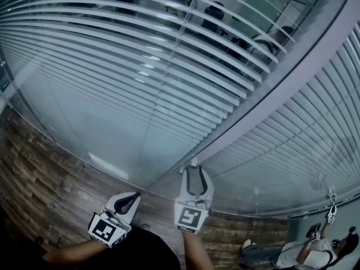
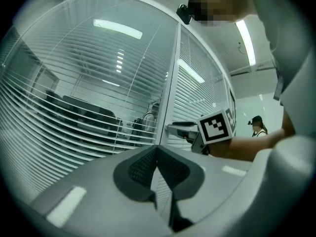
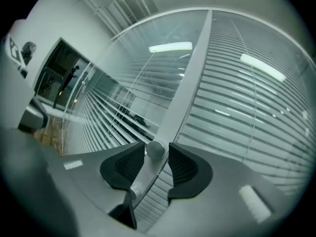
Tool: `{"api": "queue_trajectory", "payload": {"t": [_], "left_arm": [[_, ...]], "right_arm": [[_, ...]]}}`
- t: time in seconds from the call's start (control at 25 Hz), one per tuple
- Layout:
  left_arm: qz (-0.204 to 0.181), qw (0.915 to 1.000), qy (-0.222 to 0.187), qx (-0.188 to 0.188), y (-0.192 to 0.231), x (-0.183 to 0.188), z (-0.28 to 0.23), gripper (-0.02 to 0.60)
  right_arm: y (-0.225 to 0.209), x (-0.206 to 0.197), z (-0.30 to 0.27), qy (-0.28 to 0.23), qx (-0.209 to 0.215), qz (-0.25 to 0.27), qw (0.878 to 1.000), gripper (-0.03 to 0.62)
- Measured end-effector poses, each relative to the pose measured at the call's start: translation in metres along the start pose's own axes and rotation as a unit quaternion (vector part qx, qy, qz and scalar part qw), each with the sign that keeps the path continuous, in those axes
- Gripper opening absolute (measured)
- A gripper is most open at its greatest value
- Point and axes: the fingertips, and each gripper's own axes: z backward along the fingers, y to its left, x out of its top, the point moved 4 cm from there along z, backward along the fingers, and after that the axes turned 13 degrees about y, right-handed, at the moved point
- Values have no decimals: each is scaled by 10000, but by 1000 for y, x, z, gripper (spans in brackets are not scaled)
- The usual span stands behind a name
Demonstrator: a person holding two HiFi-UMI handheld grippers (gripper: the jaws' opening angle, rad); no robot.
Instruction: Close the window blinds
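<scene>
Ribbed pads (image 3: 126, 168) of my right gripper (image 3: 157, 149) stand wide apart on either side of a small round knob (image 3: 154, 151), which sits on the upright frame post (image 3: 190, 83) between two panes. As far as I can see, neither pad presses on the knob, so I hold nothing with this gripper. My left gripper (image 2: 157, 151) hangs left of the post with its tips together and empty.

To the left of the post the blinds (image 1: 140, 66) have their slats tilted open, and chairs show through them. Those to the right of the post (image 1: 315, 111) look more nearly shut. All the slats lie behind the glass (image 1: 84, 122), so I judge that I cannot touch them. The knob on the post is the only place to take hold.

It looks smooth, hard and rounded, so it is probably slippery under a light pinch. I would close the pads squarely across its widest part, press firmly, and then roll my wrist. The slats themselves should be light, so any stiffness will come from the mechanism inside the post.
</scene>
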Motion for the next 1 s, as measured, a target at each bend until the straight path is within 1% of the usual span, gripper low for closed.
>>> {"api": "queue_trajectory", "payload": {"t": [0.08, 0.12, 0.2, 0.24, 0.28, 0.36, 0.52, 0.6, 0.68, 0.76, 0.84, 1.0], "left_arm": [[-38, 10000, -23, 6, -1, 1, 1, -2], [-76, 10000, -59, 3, -2, 3, 2, -2], [-114, 9999, -98, -18, -4, 5, 3, -2], [-111, 9999, -91, -29, -5, 4, 3, -2], [-94, 9999, -73, -37, -6, 3, 3, -2], [-62, 10000, -26, -32, -5, -1, 2, -2], [-84, 10000, -35, -29, -5, -3, 3, -2], [-52, 10000, -40, -39, -6, -3, 3, -2], [-29, 10000, -51, -46, -5, -3, 3, -2], [-12, 10000, -63, -44, -4, -3, 4, -2], [7, 10000, -56, -35, -3, -4, 5, -2], [16, 10000, 0, -23, -1, -6, 7, -2]], "right_arm": [[-3, -5, -2, 85, 170, -707, 9973, 155], [-5, -7, -3, 118, 280, -1116, 9933, 155], [-7, -12, -4, 93, 506, -1955, 9794, 155], [-7, -13, -4, 45, 578, -2285, 9718, 155], [-7, -13, -4, -3, 609, -2522, 9657, 153], [-6, -11, -4, -64, 594, -2786, 9585, 153], [-5, -8, -6, -45, 420, -2982, 9536, 150], [-7, -9, -7, -35, 400, -3119, 9493, 133], [-8, -9, -7, -22, 420, -3136, 9486, 133], [-9, -9, -7, -8, 454, -2988, 9532, 132], [-9, -8, -7, 32, 472, -2700, 9617, 132], [-7, -6, -7, 183, 369, -1758, 9836, 132]]}}
